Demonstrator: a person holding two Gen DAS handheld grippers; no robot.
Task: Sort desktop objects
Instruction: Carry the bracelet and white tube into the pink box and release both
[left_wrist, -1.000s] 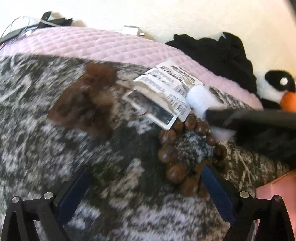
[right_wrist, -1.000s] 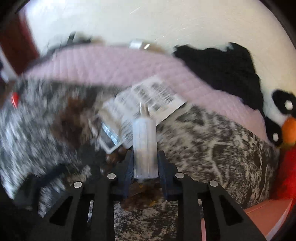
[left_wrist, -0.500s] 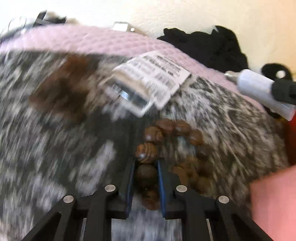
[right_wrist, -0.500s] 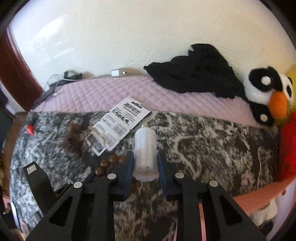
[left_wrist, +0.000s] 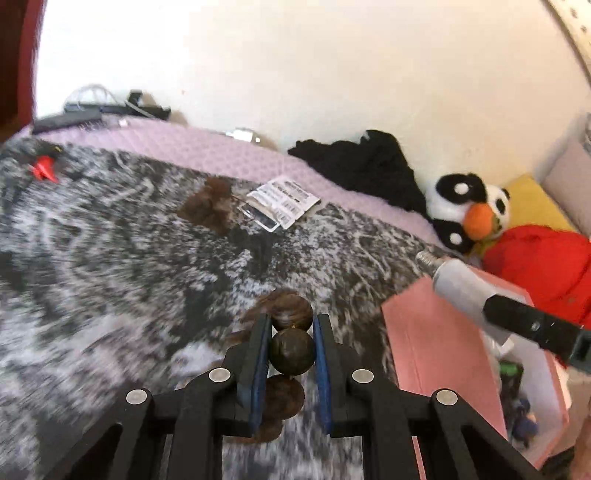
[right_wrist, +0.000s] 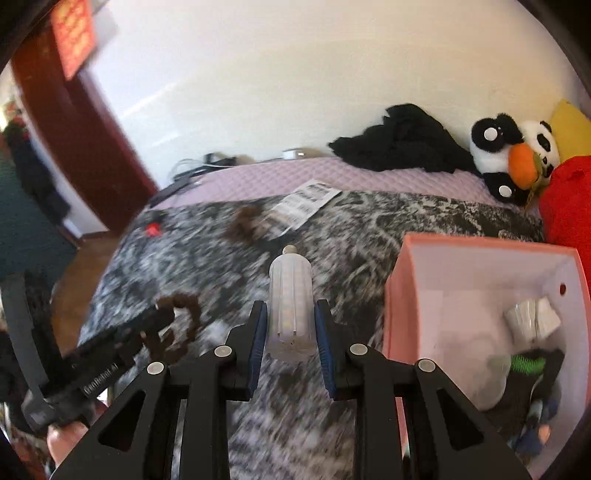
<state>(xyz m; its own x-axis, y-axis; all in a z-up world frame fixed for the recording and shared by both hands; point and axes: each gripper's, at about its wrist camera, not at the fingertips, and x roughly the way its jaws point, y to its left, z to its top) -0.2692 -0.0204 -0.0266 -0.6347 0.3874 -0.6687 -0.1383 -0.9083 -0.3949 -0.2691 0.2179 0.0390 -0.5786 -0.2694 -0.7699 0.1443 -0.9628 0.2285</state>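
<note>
My left gripper (left_wrist: 291, 328) is shut on a brown wooden bead bracelet (left_wrist: 291, 350) and holds it above the grey patterned blanket; the bracelet also shows hanging from it in the right wrist view (right_wrist: 177, 325). My right gripper (right_wrist: 290, 314) is shut on a white LED corn bulb (right_wrist: 290, 299), screw base pointing forward; the bulb also shows in the left wrist view (left_wrist: 458, 288) over the pink box (left_wrist: 424, 332). The pink box (right_wrist: 406, 280) stands open at the right with several small items inside.
A battery blister pack (left_wrist: 282, 201) and a brown furry item (left_wrist: 208, 206) lie far back on the blanket. A red clip (left_wrist: 44, 170) lies at the far left. A panda toy (right_wrist: 506, 155), black cloth (right_wrist: 402, 140) and a red cushion (left_wrist: 543, 262) line the wall.
My left gripper closed on the bracelet and lifted it off the blanket, moving back. My right gripper carried the bulb up and to the right, beside the pink box.
</note>
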